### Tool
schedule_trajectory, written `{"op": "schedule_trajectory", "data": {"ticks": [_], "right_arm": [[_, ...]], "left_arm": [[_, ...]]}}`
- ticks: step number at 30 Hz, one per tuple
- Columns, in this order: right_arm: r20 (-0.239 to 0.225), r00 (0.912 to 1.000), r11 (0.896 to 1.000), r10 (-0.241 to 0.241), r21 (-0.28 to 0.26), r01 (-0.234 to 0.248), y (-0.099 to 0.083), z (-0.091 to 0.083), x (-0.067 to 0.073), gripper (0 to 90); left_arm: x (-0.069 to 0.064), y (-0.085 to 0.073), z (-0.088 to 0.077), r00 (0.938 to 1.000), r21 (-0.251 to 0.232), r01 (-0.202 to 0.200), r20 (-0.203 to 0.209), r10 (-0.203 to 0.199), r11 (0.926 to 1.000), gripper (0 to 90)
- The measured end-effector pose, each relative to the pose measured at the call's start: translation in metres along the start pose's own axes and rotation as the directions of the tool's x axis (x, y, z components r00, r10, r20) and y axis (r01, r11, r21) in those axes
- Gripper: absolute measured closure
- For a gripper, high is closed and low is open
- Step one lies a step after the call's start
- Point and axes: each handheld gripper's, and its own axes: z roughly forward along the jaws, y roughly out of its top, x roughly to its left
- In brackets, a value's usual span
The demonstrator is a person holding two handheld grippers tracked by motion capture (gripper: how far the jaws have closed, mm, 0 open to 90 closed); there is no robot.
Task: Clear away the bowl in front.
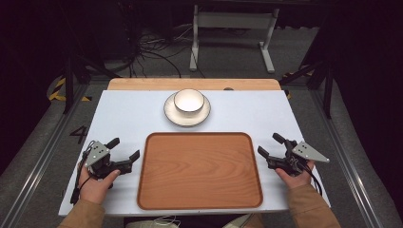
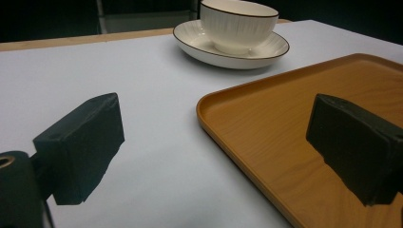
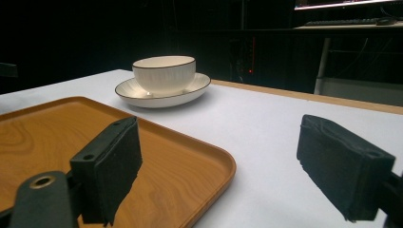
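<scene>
From the high view, the rectangular wooden tray with rounded corners (image 1: 199,170) lies at the middle of the white table (image 1: 123,114), its bed bare. At twelve o'clock from it, just beyond its far edge, sits the round white ceramic saucer with a dark rim (image 1: 172,114), and the white ribbed ceramic bowl (image 1: 188,100) stands upright in its hollow. The left tool (image 1: 124,153) rests at nine o'clock of the tray, jaws spread wide and empty, aimed toward the tray's near-left corner. The right tool (image 1: 271,146) mirrors it at three o'clock, likewise wide and holding nothing. Both hands lie low on the table, which reads as a ready stance: flanking the tray leaves each tool an equal reach to the crockery.

In the left gripper view, the black jaws stand far apart with bare table and the tray's rim (image 2: 209,126) between them; the bowl (image 2: 237,26) on its saucer (image 2: 190,40) sits at about one o'clock, well apart.

In the right gripper view, the jaws are again wide; the left one overhangs the tray (image 3: 157,156), and the bowl (image 3: 164,73) and saucer (image 3: 199,85) lie toward eleven o'clock. Judging by the empty tray, the pair seems meant to go onto it.
</scene>
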Motion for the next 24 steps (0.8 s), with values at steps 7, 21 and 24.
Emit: {"op": "schedule_trajectory", "data": {"ticks": [7, 21, 24], "right_arm": [[-0.004, 1.0000, 1.000, 0.007, 0.002, -0.007, 0.000, 0.000, -0.001, 14.9], [-0.001, 0.9999, 1.000, 0.012, 0.007, -0.012, 0.000, 0.001, -0.002, 15.0], [-0.002, 0.9999, 1.000, 0.012, 0.007, -0.012, 0.000, 0.001, -0.002, 14.9]], "left_arm": [[-0.001, 0.001, 0.000, 0.9999, 0.007, -0.006, -0.010, 0.006, 1.0000, 6.6], [-0.007, 0.025, -0.014, 0.9999, -0.013, -0.013, -0.011, 0.013, 0.9998, 8.1], [-0.007, 0.028, -0.017, 0.9997, -0.008, -0.021, -0.014, 0.021, 0.9998, 8.1]]}}
